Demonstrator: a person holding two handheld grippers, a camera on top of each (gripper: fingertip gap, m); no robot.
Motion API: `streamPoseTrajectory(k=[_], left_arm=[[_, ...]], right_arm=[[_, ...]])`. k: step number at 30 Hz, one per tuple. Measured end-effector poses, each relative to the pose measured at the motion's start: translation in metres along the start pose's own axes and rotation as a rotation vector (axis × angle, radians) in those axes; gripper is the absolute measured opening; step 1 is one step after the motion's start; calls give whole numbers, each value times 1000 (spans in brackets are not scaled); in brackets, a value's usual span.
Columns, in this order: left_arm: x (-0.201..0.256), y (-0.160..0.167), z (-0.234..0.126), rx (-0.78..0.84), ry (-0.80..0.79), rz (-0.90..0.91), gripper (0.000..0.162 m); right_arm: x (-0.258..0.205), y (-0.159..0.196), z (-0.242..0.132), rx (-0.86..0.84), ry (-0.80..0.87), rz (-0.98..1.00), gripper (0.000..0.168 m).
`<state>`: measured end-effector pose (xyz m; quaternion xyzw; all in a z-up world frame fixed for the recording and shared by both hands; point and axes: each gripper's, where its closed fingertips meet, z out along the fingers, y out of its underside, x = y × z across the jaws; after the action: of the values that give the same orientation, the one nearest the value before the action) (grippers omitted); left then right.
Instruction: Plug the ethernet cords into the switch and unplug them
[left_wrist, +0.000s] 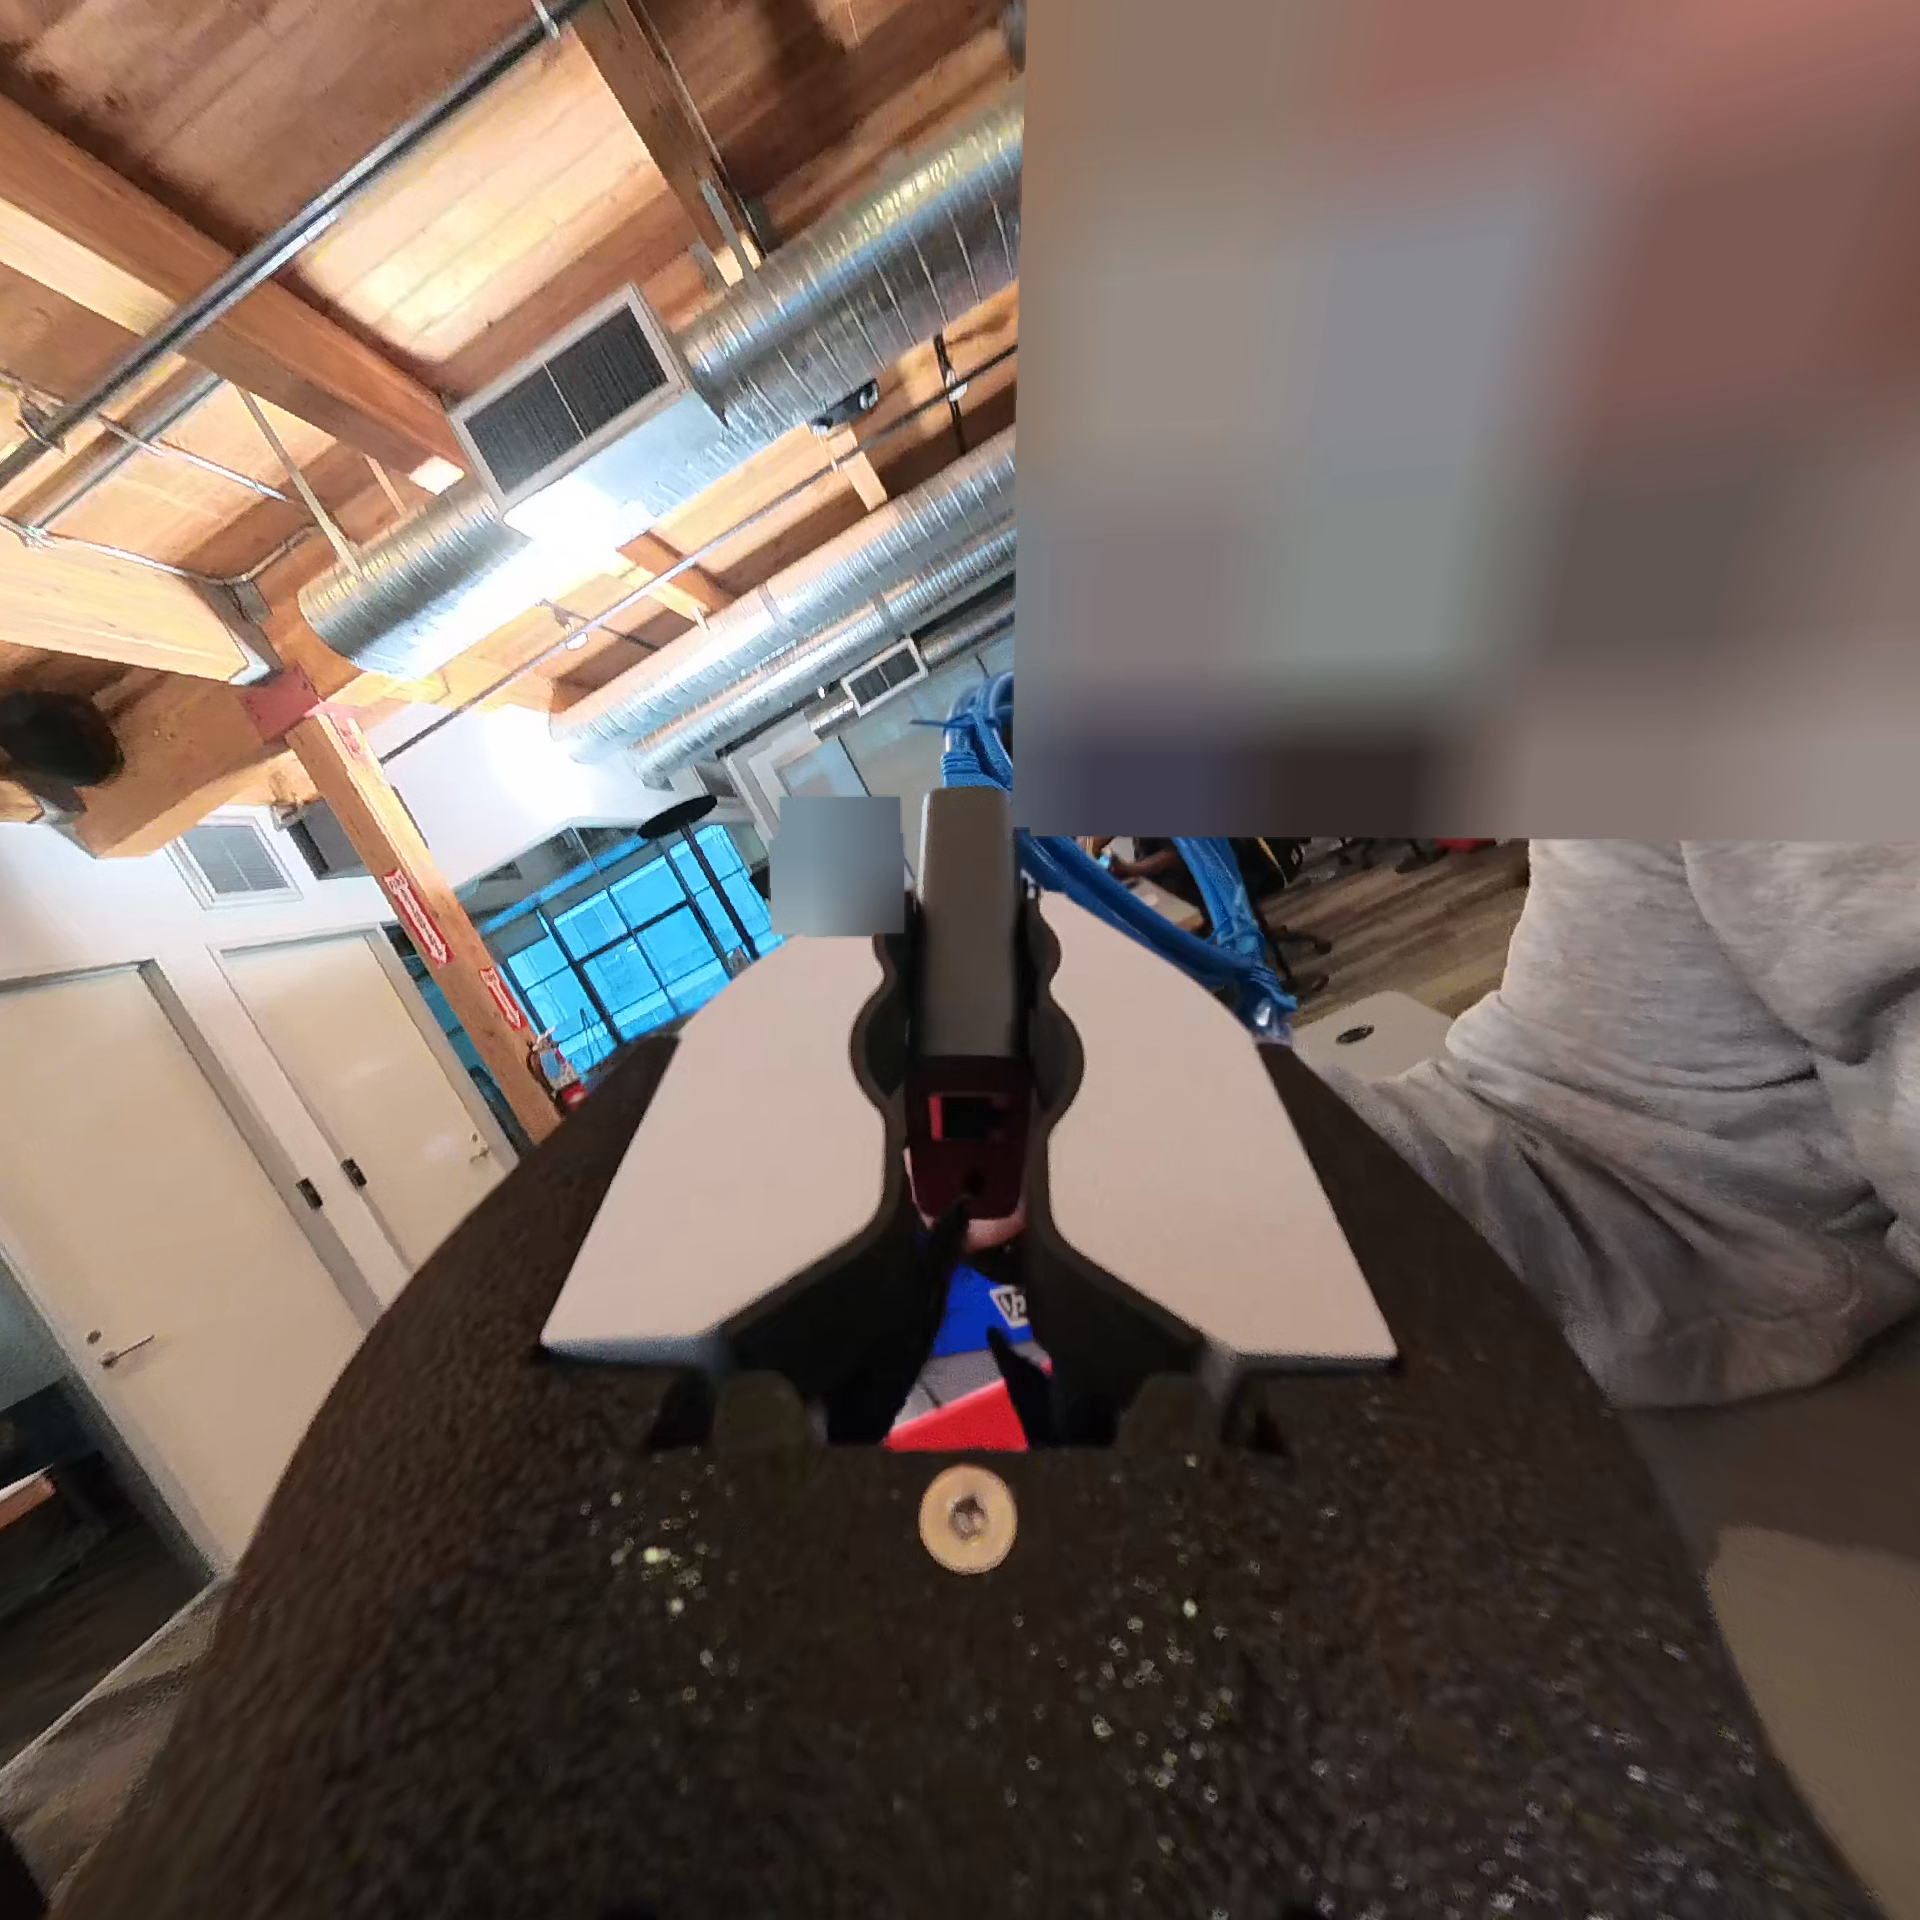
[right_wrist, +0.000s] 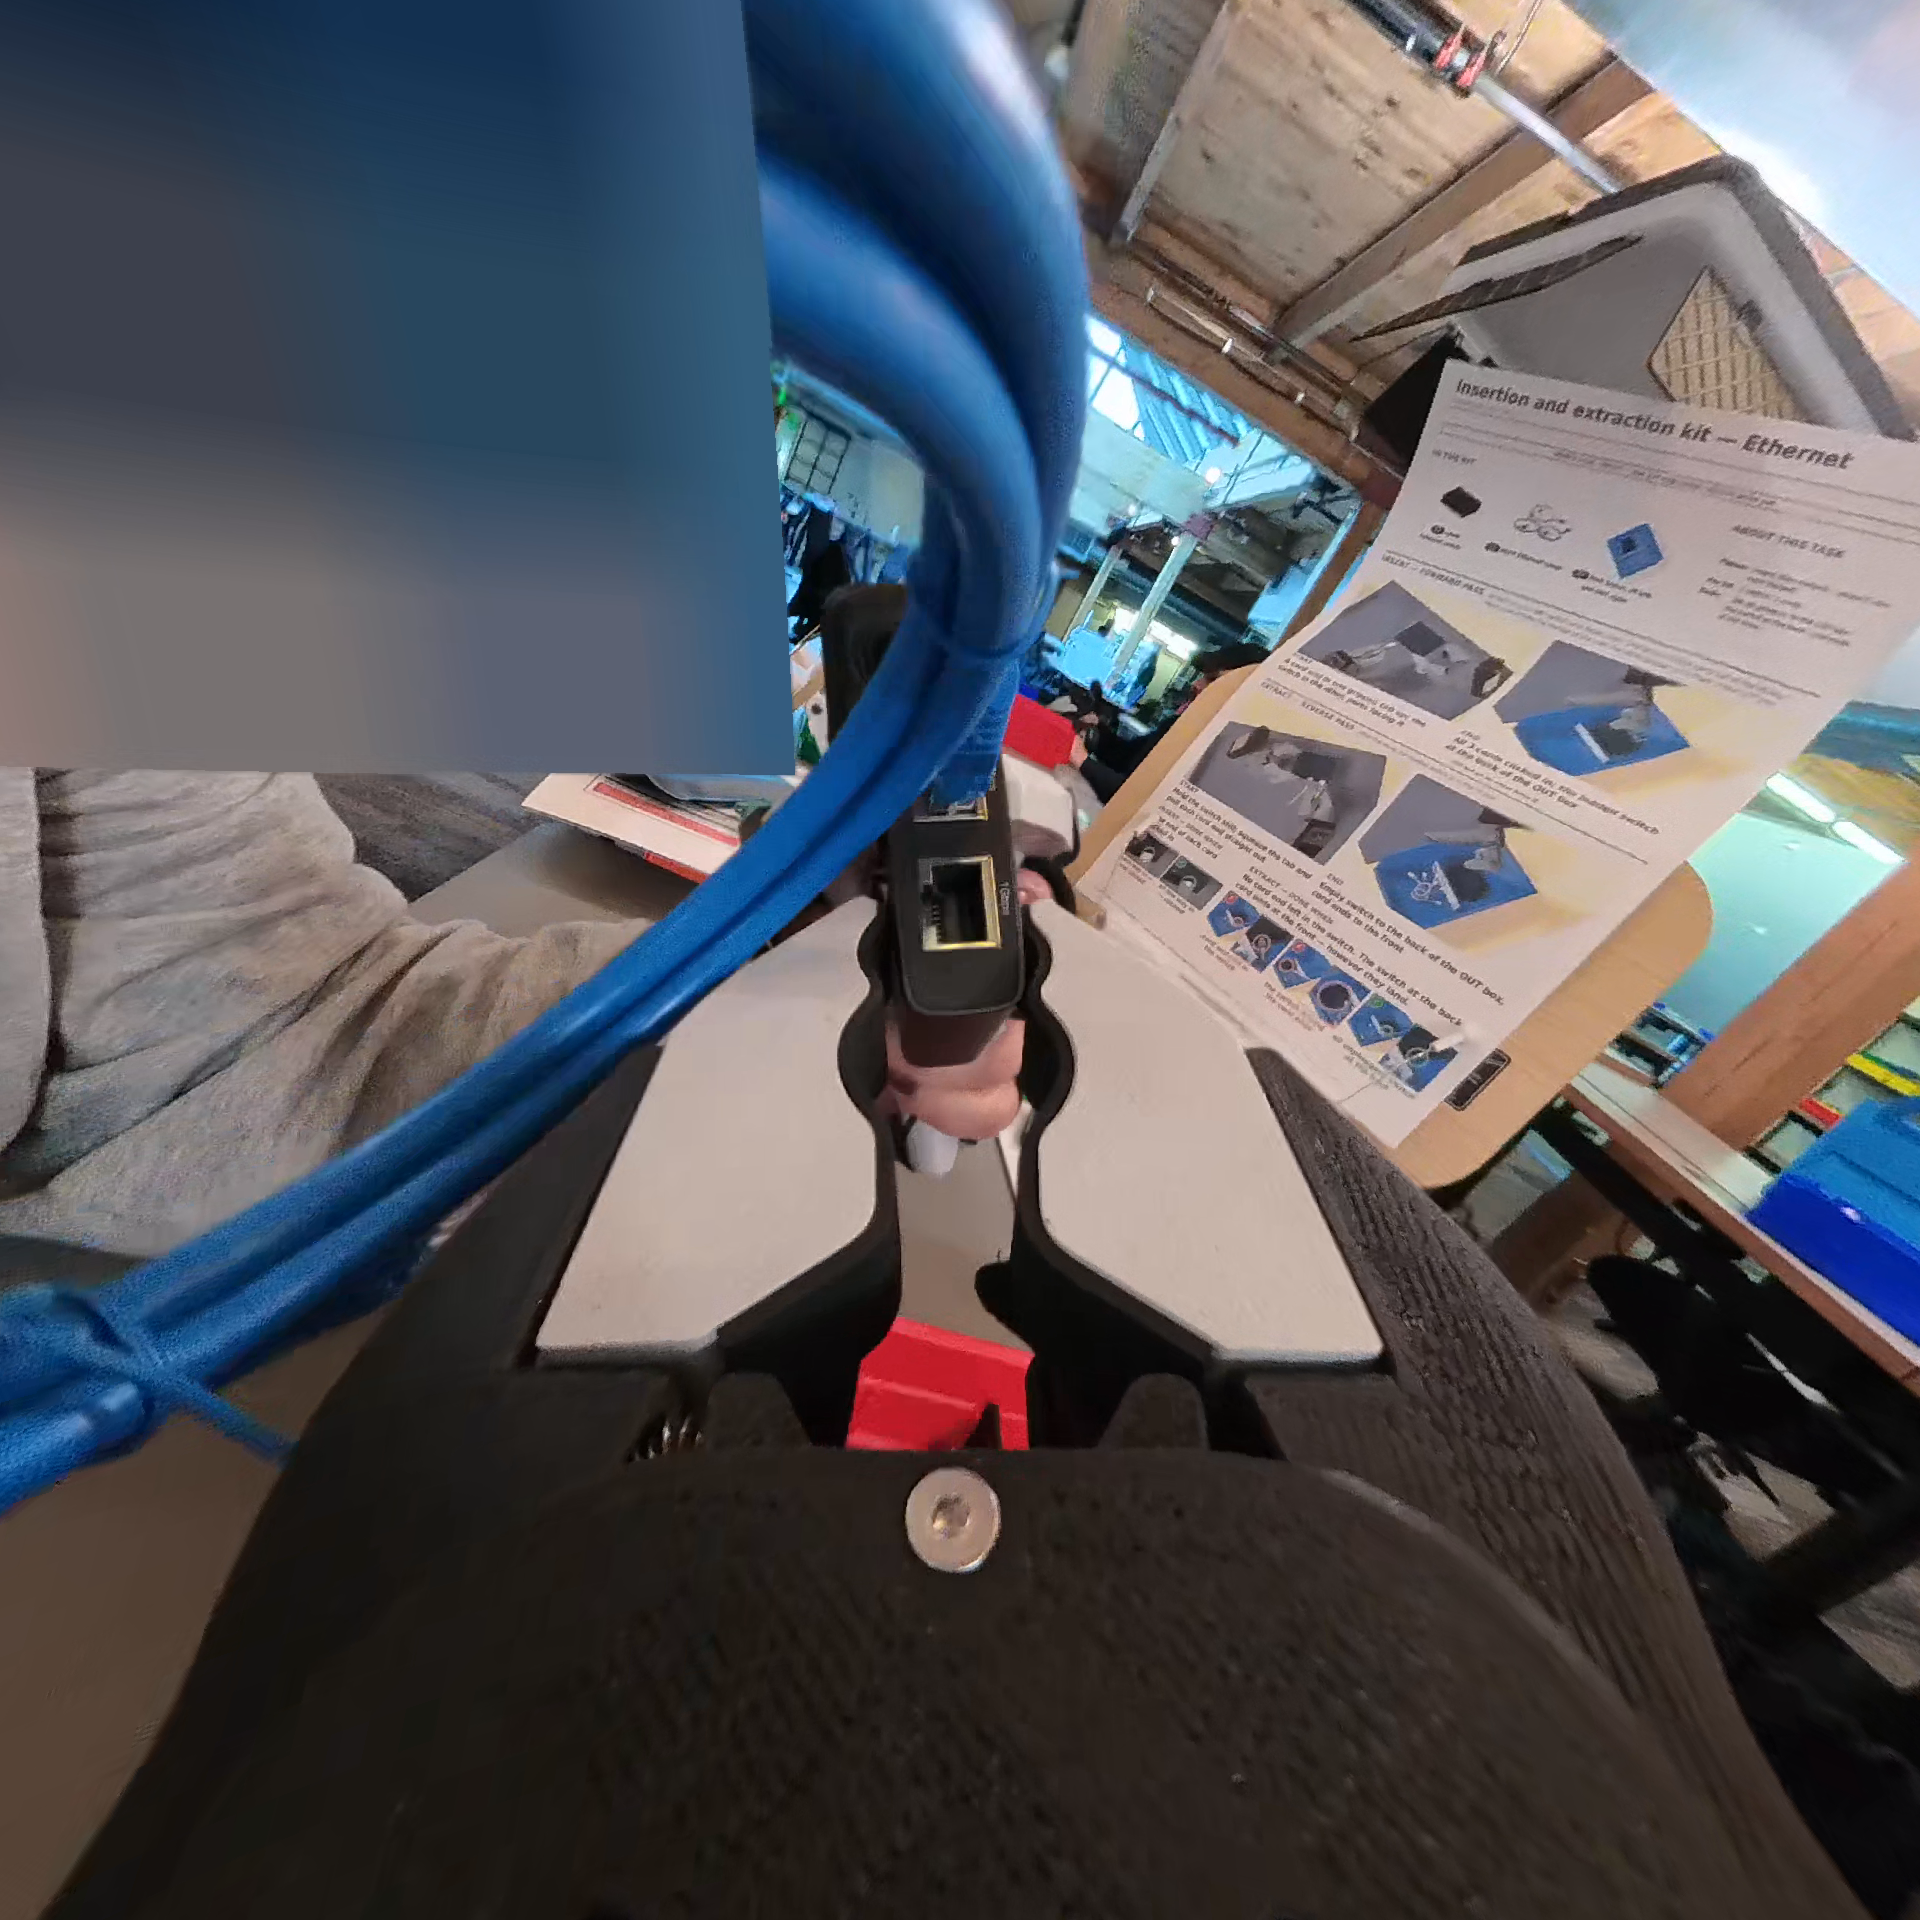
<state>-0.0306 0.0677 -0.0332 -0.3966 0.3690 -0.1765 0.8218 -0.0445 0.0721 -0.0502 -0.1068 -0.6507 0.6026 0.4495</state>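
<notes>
While both grippers, left gripper (left_wrist: 966, 997) and right gripper (right_wrist: 951, 966), clamp the black switch (right_wrist: 951, 935), keep blue cables (right_wrist: 914, 436) slack, upper centre.

Black textured gripper bodies with pale grey finger plates (right_wrist: 727, 1174); black device (right_wrist: 951, 935) with a gold-rimmed port; blue cables (right_wrist: 914, 343) at 11 o'clock; grey sleeve (left_wrist: 1662, 1122) at 3 o'clock; red block (right_wrist: 935, 1397); white illustrated sheet (right_wrist: 1558, 748) at 2 o'clock.

printed instruction sheet (right_wrist: 1538, 727), red signs on post (left_wrist: 416, 914)
</notes>
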Motion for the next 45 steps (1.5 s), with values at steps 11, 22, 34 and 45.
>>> streamPoseTrajectory(k=[11, 22, 34, 45], left_arm=[[-9, 48, -16, -484, -84, 76, 24], [-3, 90, -28, -947, -83, 315, 50], [-5, 101, -24, -1019, -78, 447, 33], [-9, 83, -26, -974, -95, 508, 21]], right_arm=[[8, 38, -15, -272, 28, -61, 20], [1, 49, -29, -453, 17, -120, 20], [-7, 52, -29, -566, 18, -206, 20], [1, 44, -27, -508, 80, -251, 24]])
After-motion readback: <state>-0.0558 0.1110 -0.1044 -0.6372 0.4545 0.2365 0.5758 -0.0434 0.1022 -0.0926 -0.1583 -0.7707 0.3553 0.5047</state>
